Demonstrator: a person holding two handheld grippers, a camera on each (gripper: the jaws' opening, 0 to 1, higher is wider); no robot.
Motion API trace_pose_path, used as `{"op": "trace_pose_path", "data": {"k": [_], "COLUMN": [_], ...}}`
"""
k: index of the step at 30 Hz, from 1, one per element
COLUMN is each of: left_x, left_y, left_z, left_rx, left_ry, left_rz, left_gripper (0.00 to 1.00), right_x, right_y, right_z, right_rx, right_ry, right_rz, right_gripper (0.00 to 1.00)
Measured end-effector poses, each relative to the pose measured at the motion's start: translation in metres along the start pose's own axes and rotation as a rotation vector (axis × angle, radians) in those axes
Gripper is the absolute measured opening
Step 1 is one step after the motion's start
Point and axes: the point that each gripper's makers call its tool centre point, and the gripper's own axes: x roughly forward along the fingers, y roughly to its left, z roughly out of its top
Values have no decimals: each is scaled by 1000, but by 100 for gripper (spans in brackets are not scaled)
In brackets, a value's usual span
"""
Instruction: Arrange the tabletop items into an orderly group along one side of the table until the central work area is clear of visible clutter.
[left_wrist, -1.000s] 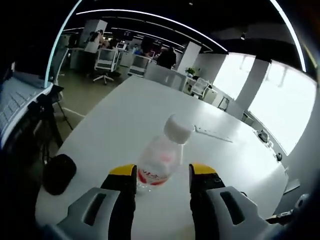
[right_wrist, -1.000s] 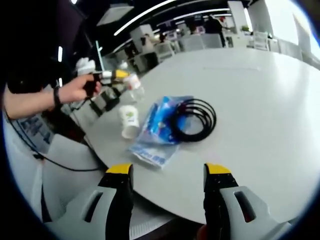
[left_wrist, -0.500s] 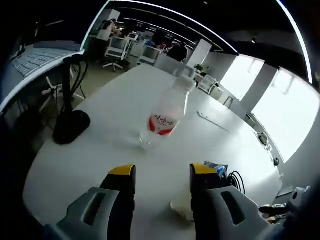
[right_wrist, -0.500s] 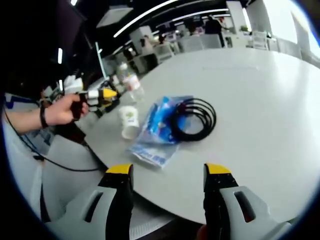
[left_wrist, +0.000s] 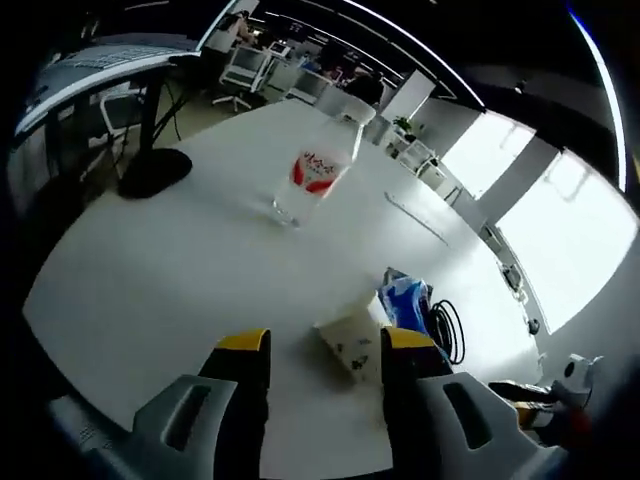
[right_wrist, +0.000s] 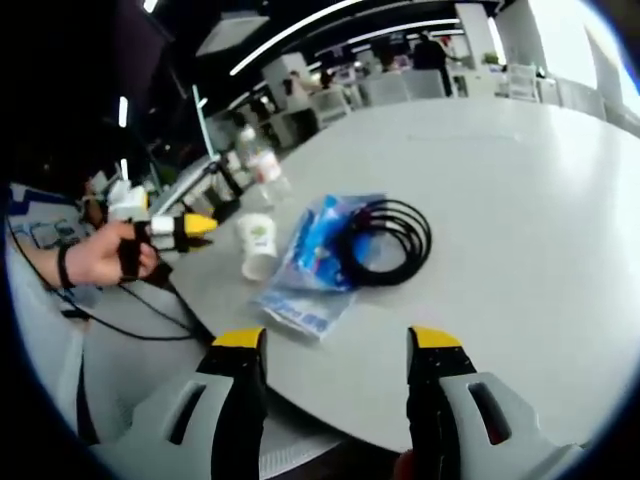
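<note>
Nearest first: right tongs (right_wrist: 337, 352) hang off the table (right_wrist: 520, 200) edge w/ jaws spread, nothing between them; left tongs (left_wrist: 322, 350) likewise released and empty, low over the near edge. In the right gripper view the left tongs come in from the left, held in a hand (right_wrist: 105, 255), just off the table rim beside the cup. Next out: a paper cup (left_wrist: 350, 347) lying on its side, just beside a blue plastic bag (right_wrist: 315, 255), w/ a black cable coil (right_wrist: 385, 240) resting partly on the bag. These three sit close together near the table edge, so approx. a loose cluster already, but not tidy. Farther along the same edge stands a clear water bottle (left_wrist: 312, 177) w/ red label and white cap, upright, apart from the cup. Beyond it, a dark round stand base (left_wrist: 155, 172) at the table corner, and something thin and flat further in, too small to tell. Judgement: bottle looks placed at the side; cup, bag, cable prob. need lining up next to it. Middle of table beyond is mostly bare.
</note>
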Motion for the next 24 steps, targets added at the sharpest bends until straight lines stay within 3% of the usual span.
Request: {"op": "trace_pose_path", "data": {"k": [12, 24], "left_x": [14, 35], "left_y": [-23, -39], "left_z": [-23, -39], "left_rx": [-27, -92], "left_ry": [57, 124], "left_rz": [-20, 5], "left_gripper": [48, 50], "right_x": [-3, -11], "right_y": [-1, -8], "right_z": [-10, -14], "right_rx": [1, 8], "right_ry": [10, 7], "right_rz": [8, 1], "right_gripper": [55, 55]}}
